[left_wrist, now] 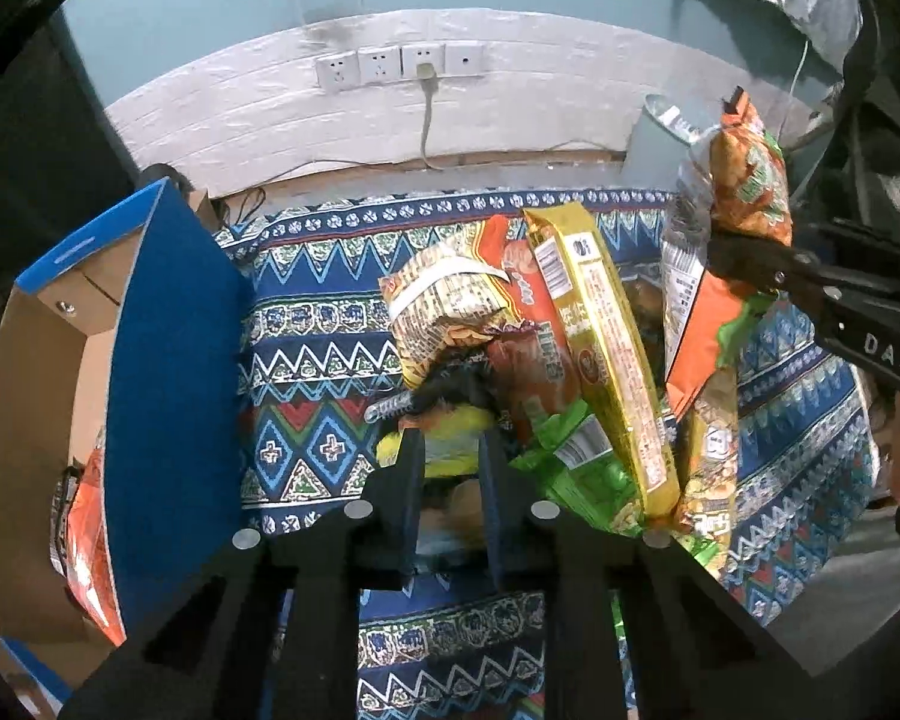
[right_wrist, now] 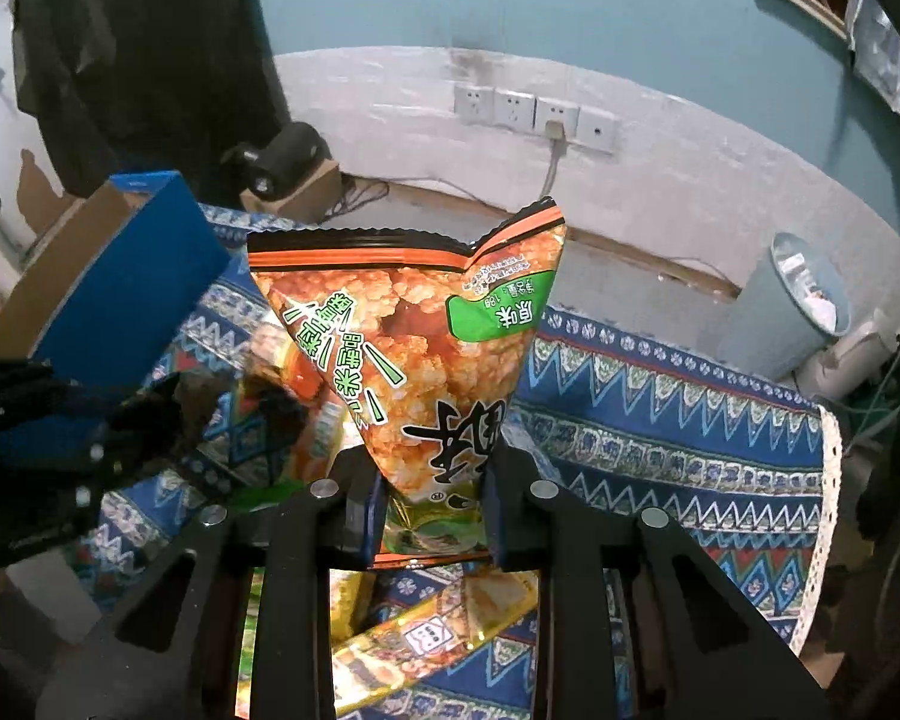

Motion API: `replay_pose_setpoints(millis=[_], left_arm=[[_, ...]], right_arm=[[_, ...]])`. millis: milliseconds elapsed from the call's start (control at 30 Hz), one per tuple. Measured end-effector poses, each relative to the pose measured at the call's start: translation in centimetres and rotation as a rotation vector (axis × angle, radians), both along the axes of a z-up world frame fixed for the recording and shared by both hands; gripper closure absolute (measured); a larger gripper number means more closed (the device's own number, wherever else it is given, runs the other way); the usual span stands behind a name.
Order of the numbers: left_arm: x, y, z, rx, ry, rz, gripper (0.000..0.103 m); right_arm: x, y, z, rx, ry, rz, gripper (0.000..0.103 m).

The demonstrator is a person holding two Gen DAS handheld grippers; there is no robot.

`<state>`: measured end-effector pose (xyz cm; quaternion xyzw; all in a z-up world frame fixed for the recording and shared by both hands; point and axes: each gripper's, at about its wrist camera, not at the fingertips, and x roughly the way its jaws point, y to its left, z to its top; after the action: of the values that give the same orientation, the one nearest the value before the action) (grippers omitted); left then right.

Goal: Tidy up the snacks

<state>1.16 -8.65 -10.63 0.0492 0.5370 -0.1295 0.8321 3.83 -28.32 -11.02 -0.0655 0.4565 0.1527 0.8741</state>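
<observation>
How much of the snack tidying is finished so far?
One orange packet already lies in the blue cardboard box. The right gripper holds an orange rice-cracker bag; the left gripper pinches a yellow packet. Several packets remain on the patterned cloth.

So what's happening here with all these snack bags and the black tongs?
A person is sorting snacks with a pair of hand-held tongs. The right tongs are shut on an orange rice-cracker bag, held up above the patterned cloth. The left tongs are shut on another packet at the edge of a pile of snack packs. A blue cardboard box stands open at the left, with at least one orange packet already inside.
</observation>
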Motion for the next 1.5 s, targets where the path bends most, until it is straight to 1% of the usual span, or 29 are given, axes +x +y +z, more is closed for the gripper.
replay_pose_setpoints(millis=[67,100,200,267,300,333,367,400,433,500,567,700,867,900,933,1067,1133,1200,1333,1367,1400,1433,1467,1500], left_arm=[[0.5,0.5,-0.3,-0.020,0.001,0.013,0.086],[0.6,0.7,-0.3,-0.026,0.002,0.015,0.088],[0.6,1.3,-0.4,-0.029,0.013,0.017,0.089],[0.7,1.6,-0.9,-0.041,0.046,0.014,0.088],[0.9,1.9,-1.3,-0.057,0.074,0.020,0.083],[0.9,2.2,-1.6,-0.071,0.091,0.029,0.068],[1.0,2.6,-2.0,-0.091,0.110,0.051,0.058],[1.0,3.0,-2.3,-0.105,0.120,0.076,0.041],[1.0,3.4,-2.6,-0.127,0.125,0.103,0.033],[1.0,3.9,-3.4,-0.160,0.144,0.141,0.032],[1.4,4.1,-4.4,-0.176,0.192,0.157,0.029],[2.2,4.0,-6.0,-0.177,0.235,0.199,0.028],[3.1,3.4,-7.3,-0.217,0.286,0.246,0.028],[3.2,3.2,-7.4,-0.219,0.291,0.251,0.024],[3.4,2.9,-7.6,-0.214,0.292,0.256,0.021],[3.9,1.6,-8.1,-0.168,0.286,0.242,0.020],[4.0,1.0,-8.3,-0.139,0.279,0.235,0.018],[4.2,0.5,-8.4,-0.130,0.274,0.232,0.016],[4.6,-0.1,-8.9,-0.087,0.276,0.215,0.017],[4.5,-0.2,-9.2,-0.081,0.284,0.209,0.018],[4.4,-0.2,-9.5,-0.073,0.289,0.208,0.026],[4.3,-0.2,-9.7,-0.061,0.288,0.209,0.030],[4.1,-0.2,-9.5,-0.058,0.265,0.199,0.032],[3.8,-0.3,-9.6,-0.051,0.261,0.187,0.039]], right_arm=[[-0.5,0.4,0.7,0.003,-0.008,0.003,0.079],[-0.6,0.5,0.9,0.006,-0.008,0.005,0.079],[-1.1,0.9,1.6,0.011,-0.007,0.011,0.079],[-1.3,1.1,1.8,0.018,-0.003,0.011,0.079],[-1.4,1.2,1.9,0.022,0.000,0.012,0.079],[-1.5,1.3,2.0,0.030,0.004,0.016,0.079],[-1.6,1.3,2.0,0.034,0.004,0.020,0.079],[-1.8,1.4,2.1,0.038,0.004,0.025,0.079],[-2.0,1.6,2.1,0.039,0.004,0.030,0.079],[-2.2,1.8,2.1,0.038,0.006,0.035,0.079],[-2.4,1.9,2.1,0.038,0.011,0.040,0.079],[-2.8,2.1,2.2,0.048,0.009,0.053,0.079],[-3.0,2.3,2.1,0.048,0.007,0.067,0.079],[-3.0,2.2,2.0,0.047,0.007,0.069,0.079],[-3.1,2.2,1.9,0.047,0.008,0.071,0.079],[-3.2,1.7,1.5,0.058,0.018,0.068,0.079],[-3.2,1.4,1.3,0.062,0.023,0.064,0.079],[-3.2,1.2,1.1,0.063,0.027,0.061,0.079],[-3.1,0.6,0.8,0.071,0.032,0.053,0.079],[-3.1,0.5,0.8,0.076,0.032,0.052,0.079],[-3.1,0.5,0.8,0.078,0.032,0.051,0.079],[-3.1,0.5,0.8,0.079,0.032,0.051,0.079],[-3.1,0.4,0.8,0.080,0.031,0.052,0.079],[-3.1,0.4,0.8,0.080,0.031,0.052,0.079]])
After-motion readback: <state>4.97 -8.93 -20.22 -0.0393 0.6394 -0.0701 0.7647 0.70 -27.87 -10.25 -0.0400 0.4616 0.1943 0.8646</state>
